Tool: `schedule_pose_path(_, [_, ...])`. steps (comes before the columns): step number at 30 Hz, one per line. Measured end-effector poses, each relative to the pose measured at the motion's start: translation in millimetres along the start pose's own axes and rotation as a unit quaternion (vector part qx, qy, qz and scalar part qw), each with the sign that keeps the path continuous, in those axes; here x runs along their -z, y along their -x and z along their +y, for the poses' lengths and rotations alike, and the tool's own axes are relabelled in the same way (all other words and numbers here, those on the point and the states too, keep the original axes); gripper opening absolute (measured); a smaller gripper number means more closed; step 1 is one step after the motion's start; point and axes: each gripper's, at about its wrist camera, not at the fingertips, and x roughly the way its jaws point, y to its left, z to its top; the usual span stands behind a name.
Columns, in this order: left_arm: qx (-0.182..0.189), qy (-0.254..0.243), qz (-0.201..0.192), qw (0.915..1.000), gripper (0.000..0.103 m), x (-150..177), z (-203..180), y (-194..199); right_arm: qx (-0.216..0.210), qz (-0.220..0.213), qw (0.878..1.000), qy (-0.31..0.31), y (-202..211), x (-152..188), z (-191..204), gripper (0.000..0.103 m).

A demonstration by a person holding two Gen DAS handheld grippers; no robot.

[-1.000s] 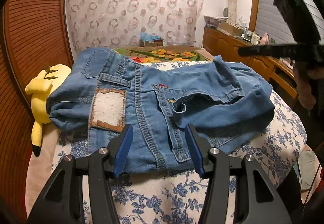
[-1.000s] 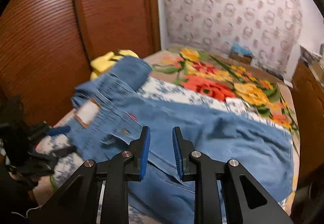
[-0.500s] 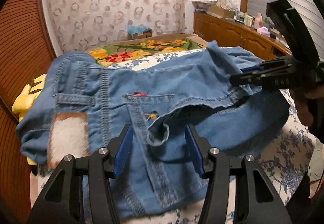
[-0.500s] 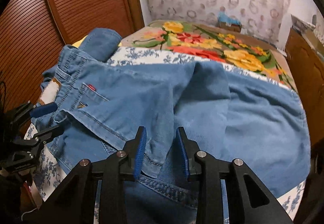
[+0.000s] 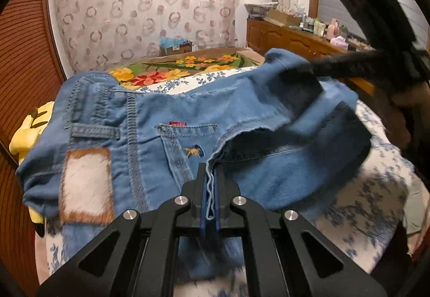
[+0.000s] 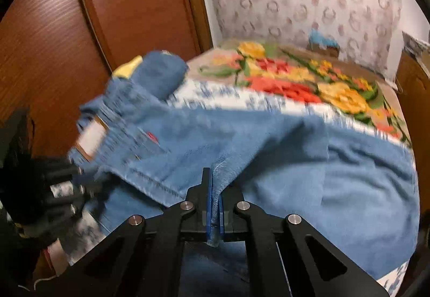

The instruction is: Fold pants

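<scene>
Your left hand-held gripper (image 5: pixel 210 184) is pinched tight on a frayed hem edge of the jeans (image 5: pixel 161 135), just below their back pocket. Your right hand-held gripper (image 6: pixel 214 197) is clamped on another denim edge. The jeans lie spread across the bed (image 5: pixel 371 189), partly over a yellow plush toy (image 5: pixel 27 130).

Hidden and blurred bits, both wrist views

Right wrist view: pants (image 6: pixel 282 141) motion-blurred, waistband patch smeared; left gripper (image 6: pixel 61 189) at near left is a dark smear, fingers unreadable. Left wrist view: right gripper (image 5: pixel 317 68) blurred at far right, tips lost against denim; yellow plush (image 5: pixel 29 130) mostly hidden behind pants; dresser items (image 5: pixel 319 27) too small to identify.
</scene>
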Motion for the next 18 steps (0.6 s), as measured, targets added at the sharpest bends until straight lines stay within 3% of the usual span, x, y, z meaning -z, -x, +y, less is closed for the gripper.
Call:
schedule_pose_path(4, [-0.001, 0.010, -0.020, 0.9998, 0.005, 7.5, 4.2, 30.2, -0.016, -0.026, 0.999, 0.020, 8.1, -28.6, 17.7, 0.003])
schedule_pose_path(9, [-0.014, 0.033, -0.036, 0.9987, 0.005, 18.8, 20.9, 59.4, -0.032, -0.030, 0.998, 0.051, -2.3, -54.6, 44.5, 0.003])
schedule_pose_path(18, [-0.029, 0.070, -0.029, 0.9967, 0.005, 42.1, 50.5, 72.5, -0.051, 0.006, 0.996, 0.072, -73.3, -88.0, 74.7, 0.003])
